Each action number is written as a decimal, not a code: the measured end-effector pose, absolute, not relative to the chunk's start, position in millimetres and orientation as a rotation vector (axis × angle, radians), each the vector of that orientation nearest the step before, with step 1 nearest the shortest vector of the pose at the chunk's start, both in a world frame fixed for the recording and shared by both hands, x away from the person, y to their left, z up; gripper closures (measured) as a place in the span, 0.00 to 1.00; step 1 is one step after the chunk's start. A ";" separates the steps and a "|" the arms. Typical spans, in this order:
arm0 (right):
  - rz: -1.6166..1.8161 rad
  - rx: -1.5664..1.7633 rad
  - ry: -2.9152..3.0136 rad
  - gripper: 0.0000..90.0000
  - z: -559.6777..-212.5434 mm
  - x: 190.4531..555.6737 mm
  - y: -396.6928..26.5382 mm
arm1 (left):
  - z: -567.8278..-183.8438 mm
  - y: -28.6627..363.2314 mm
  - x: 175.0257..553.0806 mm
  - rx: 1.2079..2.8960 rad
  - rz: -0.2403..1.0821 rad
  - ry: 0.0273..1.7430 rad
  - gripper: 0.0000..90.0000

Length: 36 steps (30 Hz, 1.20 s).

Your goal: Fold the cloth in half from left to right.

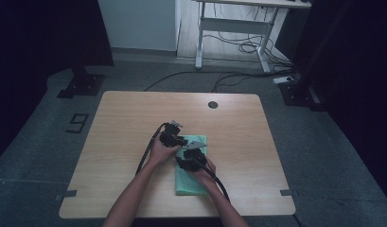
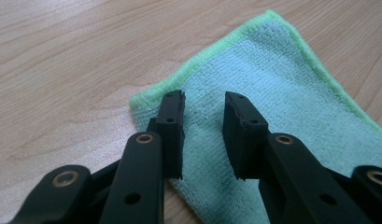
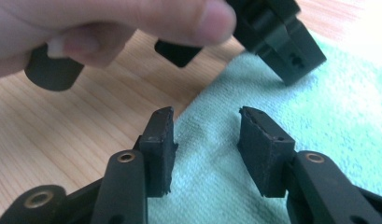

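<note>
Green cloth (image 1: pixel 191 172) on wooden table (image 1: pixel 125 118), grey floor (image 1: pixel 39 142), left gripper (image 2: pixel 203 135) and right gripper (image 3: pixel 205 149) open, empty

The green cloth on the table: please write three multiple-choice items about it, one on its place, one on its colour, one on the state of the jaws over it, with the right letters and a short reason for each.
1. Where does the cloth lie on the table?
A. near the front edge, by the person's hands
B. at the far edge, beside the round hole
C. hanging over the left edge

2. What colour is the cloth?
A. red
B. light green
C. black

3. How do the jaws of the left gripper stand?
A. pressed shut on a cloth corner
B. apart, with bare cloth showing between them
C. shut on a pen

Answers: 1 A, the high view shows it close to the person's side. 2 B, all views show pale green fabric. 3 B, the left gripper view shows a gap over flat cloth.
</note>
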State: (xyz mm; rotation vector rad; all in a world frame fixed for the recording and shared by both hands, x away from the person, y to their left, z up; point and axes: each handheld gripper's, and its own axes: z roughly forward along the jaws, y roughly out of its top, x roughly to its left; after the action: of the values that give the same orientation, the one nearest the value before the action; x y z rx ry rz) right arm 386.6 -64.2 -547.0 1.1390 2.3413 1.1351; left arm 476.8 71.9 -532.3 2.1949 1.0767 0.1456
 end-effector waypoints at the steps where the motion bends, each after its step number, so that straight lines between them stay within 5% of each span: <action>1: 1.145 1.145 2.337 0.62 -547.8 386.0 -65.4 | -532.3 71.9 476.8 2.195 0.147 1.076 0.76; 36: 1.156 0.879 2.438 0.62 -550.9 298.2 -71.0 | -533.1 71.6 476.8 2.172 0.147 1.104 0.77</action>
State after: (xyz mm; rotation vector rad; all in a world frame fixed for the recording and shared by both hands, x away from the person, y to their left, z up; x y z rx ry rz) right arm 298.2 -71.0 -550.9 0.8789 2.4384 1.1561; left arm 476.8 71.6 -533.1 2.1717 1.1043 0.1469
